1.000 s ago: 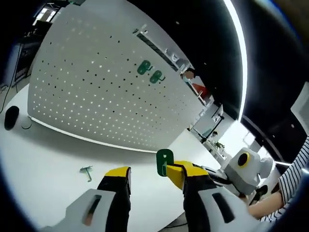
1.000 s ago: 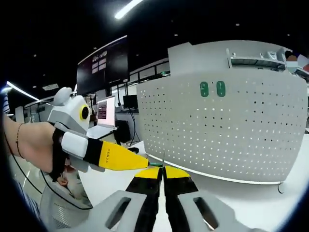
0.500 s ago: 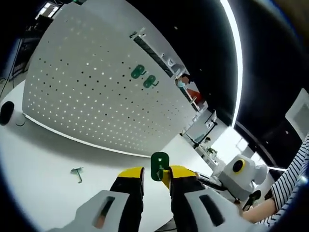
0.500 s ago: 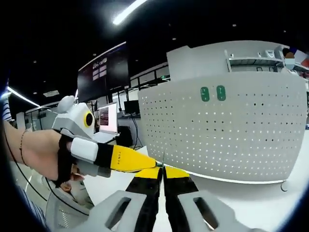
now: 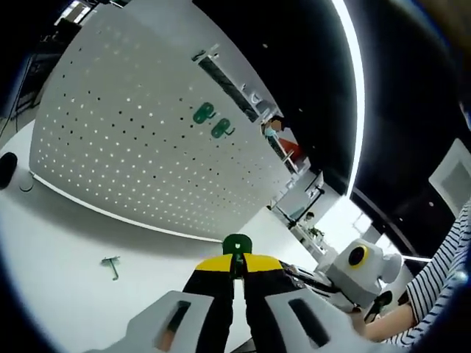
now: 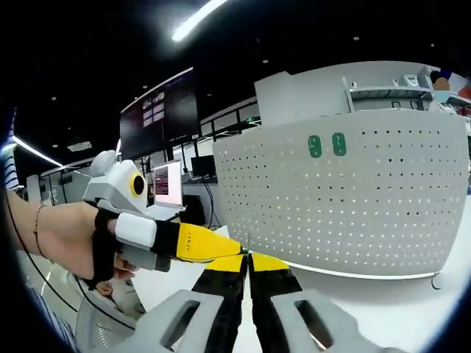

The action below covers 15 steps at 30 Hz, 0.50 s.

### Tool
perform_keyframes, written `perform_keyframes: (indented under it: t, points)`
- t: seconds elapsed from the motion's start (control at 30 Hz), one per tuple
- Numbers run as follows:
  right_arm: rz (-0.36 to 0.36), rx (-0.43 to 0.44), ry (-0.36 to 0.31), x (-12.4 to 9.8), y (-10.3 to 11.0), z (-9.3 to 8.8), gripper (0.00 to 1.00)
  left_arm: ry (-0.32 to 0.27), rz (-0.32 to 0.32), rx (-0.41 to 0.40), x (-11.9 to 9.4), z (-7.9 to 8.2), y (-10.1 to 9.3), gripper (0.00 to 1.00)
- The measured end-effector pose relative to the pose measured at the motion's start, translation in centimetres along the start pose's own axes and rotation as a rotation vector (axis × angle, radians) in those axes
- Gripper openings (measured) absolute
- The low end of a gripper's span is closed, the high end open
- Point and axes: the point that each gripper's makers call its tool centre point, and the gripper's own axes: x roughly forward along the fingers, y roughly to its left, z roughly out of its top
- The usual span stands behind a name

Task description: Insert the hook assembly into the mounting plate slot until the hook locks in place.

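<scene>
1. While the left gripper (image 5: 236,266) is rising from 6 o'clock in the left gripper view, its two yellow-tipped jaws are standing almost together, pinching a small green mounting plate (image 5: 236,245) whose rounded top is poking up just above the tips.
2. From 4 o'clock in that view, the right gripper (image 5: 294,271) is reaching in, its tip sitting just beside the left jaws, with a person's hand (image 5: 379,323) and a striped sleeve (image 5: 439,283) behind it.
3. In the right gripper view, the right gripper (image 6: 249,261) is showing its jaws pressed nearly shut on a thin hook (image 6: 247,244), a fine sliver sticking up between the tips; its shape is too small to make out.
4. From 9 o'clock in that view, the left gripper (image 6: 234,251) is coming in with a hand (image 6: 70,237) around it, its yellow tip meeting the right tips.
5. A white pegboard (image 5: 140,140) is standing upright on the white table (image 5: 59,257), filling 10 to 1 o'clock in the left gripper view.
6. Two green plates (image 5: 212,121) are hanging side by side on the board near its top.
7. A loose green hook (image 5: 112,265) is lying on the table at 8 o'clock, well apart from the jaws.
</scene>
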Motion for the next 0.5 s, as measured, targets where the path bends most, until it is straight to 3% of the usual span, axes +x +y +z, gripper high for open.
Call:
perform_keyframes:
  t: [0.5]
  points:
    - [0.006, 0.010, 0.010, 0.28, 0.17, -0.34, 0.00, 0.011, 0.001, -0.044, -0.07, -0.19, 0.36, 0.02]
